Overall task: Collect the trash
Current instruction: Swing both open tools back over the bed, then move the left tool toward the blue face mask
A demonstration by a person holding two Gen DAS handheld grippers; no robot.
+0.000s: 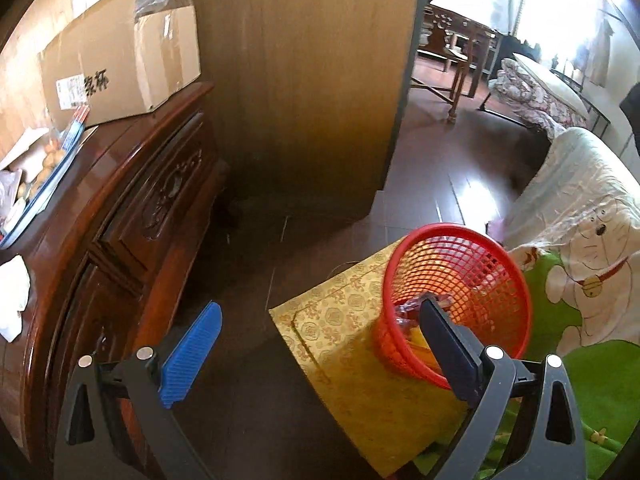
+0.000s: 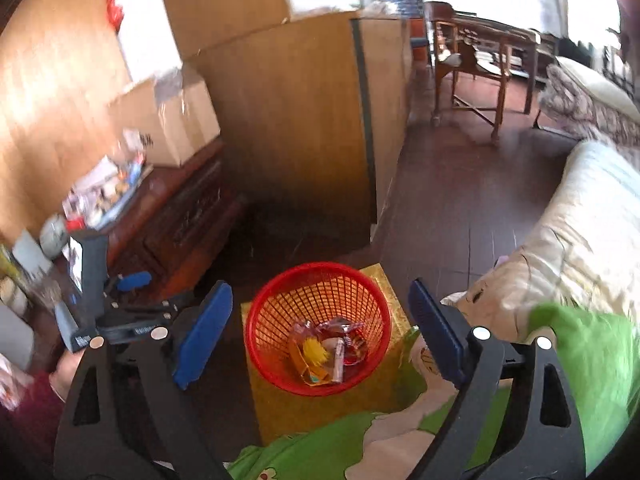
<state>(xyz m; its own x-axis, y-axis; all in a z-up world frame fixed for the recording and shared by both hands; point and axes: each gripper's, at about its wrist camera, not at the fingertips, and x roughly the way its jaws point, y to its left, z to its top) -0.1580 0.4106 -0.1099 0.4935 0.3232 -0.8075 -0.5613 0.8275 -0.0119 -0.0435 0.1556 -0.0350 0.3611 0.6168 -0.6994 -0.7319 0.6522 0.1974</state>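
Looking down from the left wrist, the left claw stood wide with nothing between its blue pads. The right-hand finger crossed in front of the red mesh basket, hiding part of the near rim and most of what lay inside; only a scrap of clear wrapper and something yellow showed beside the finger. The basket sat on a yellow patterned box whose lower corner ran out under the claw frame. To the left stood a carved dark wooden cabinet, its top a surface carrying a cardboard box and a tray cut off by the edge of view, its contents too small to name. A cartoon-printed quilt filled the right, partly cut off.

From the right wrist, the right claw gaped wide, with nothing between its pads, and the basket lay beyond and below the gap. Here the trash was plain at the basket's bottom: crumpled clear and red wrappers and a yellow piece, though what each had been could not be made out. The left claw showed at the left above the cabinet, blurred, above a hand and a dark red sleeve cut by the frame. The clutter on the surface behind was smeared, and the green quilt was blurred too.
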